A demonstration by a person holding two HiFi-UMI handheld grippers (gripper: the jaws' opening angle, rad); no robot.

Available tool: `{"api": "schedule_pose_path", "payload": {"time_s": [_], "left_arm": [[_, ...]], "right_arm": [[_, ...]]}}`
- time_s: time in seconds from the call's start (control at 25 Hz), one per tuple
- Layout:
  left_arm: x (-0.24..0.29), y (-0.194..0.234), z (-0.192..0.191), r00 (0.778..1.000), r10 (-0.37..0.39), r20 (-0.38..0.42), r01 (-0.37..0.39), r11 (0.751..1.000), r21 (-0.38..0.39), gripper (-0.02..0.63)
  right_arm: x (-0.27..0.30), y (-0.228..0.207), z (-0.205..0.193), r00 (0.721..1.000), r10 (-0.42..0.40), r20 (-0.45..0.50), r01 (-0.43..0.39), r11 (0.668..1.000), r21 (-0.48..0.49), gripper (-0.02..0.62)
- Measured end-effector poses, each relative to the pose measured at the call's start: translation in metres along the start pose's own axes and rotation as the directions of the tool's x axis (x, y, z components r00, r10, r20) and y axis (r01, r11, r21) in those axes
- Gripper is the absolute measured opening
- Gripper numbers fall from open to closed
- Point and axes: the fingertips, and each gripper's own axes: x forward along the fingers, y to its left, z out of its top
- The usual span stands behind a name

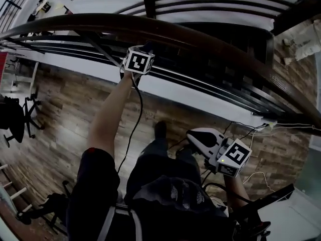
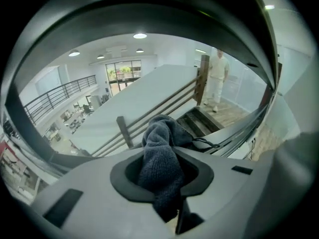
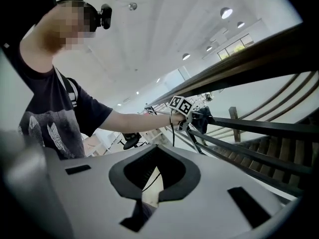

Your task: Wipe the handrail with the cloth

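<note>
Two tools are in use, one in each hand. The left tool (image 2: pixel 164 179) has its jaws pressed together on the dark grey cloth (image 2: pixel 162 153). The cloth fills the hollow between them, and a bunch of it stands out past the tips. In the head view this tool (image 1: pixel 144 50) is raised on a stretched arm to the near side of the dark wooden handrail (image 1: pixel 150 25), which curves across the top of the picture. In the right gripper view, the cloth (image 3: pixel 203 117) hangs at the front of the left tool (image 3: pixel 188 112), just below the handrail (image 3: pixel 259 54) and beside a thin black bar. I cannot tell if the cloth touches the wood.

The right tool (image 3: pixel 154 176) has its jaws together and nothing is between them; only the wooden floor (image 1: pixel 65 114) and a cable show through the hollow. It (image 1: pixel 196 136) is held low, near the person's waist, well apart from the handrail.
</note>
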Motion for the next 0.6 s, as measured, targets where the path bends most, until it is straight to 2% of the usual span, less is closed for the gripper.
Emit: {"api": "schedule_pose_path", "payload": {"time_s": [0.16, 0.32, 0.4, 0.48, 0.52, 0.56, 0.6], "left_arm": [[-0.012, 0.099, -0.015, 0.994, 0.098, -0.04, -0.099, 0.995, -0.019, 0.092], [-0.022, 0.162, -0.029, 0.981, 0.175, -0.087, -0.179, 0.983, -0.036, 0.092], [-0.036, 0.197, -0.026, 0.951, 0.292, -0.096, -0.291, 0.956, 0.027, 0.092], [-0.054, 0.235, -0.016, 0.906, 0.414, -0.084, -0.407, 0.909, 0.089, 0.092], [-0.055, 0.242, -0.017, 0.906, 0.41, -0.103, -0.404, 0.912, 0.072, 0.092], [-0.049, 0.237, -0.026, 0.929, 0.34, -0.148, -0.342, 0.94, 0.01, 0.092], [-0.037, 0.225, -0.039, 0.952, 0.235, -0.199, -0.254, 0.964, -0.077, 0.092]], "right_arm": [[0.037, 0.003, 0.005, 0.999, 0.03, -0.026, -0.03, 1.0, -0.005, 0.004], [0.056, 0.009, 0.005, 0.998, 0.037, -0.054, -0.038, 0.999, -0.009, 0.003], [0.061, 0.009, 0.008, 0.998, 0.028, -0.056, -0.028, 1.0, -0.009, 0.003], [0.072, 0.007, 0.018, 0.998, 0.014, -0.066, -0.015, 1.0, -0.004, 0.003], [0.08, 0.004, 0.025, 0.998, 0.005, -0.068, -0.006, 1.0, -0.001, 0.003], [0.087, 0.0, 0.032, 0.998, -0.005, -0.068, 0.005, 1.0, -0.001, 0.003], [0.093, -0.005, 0.038, 0.998, -0.016, -0.066, 0.016, 1.0, -0.005, 0.003]]}}
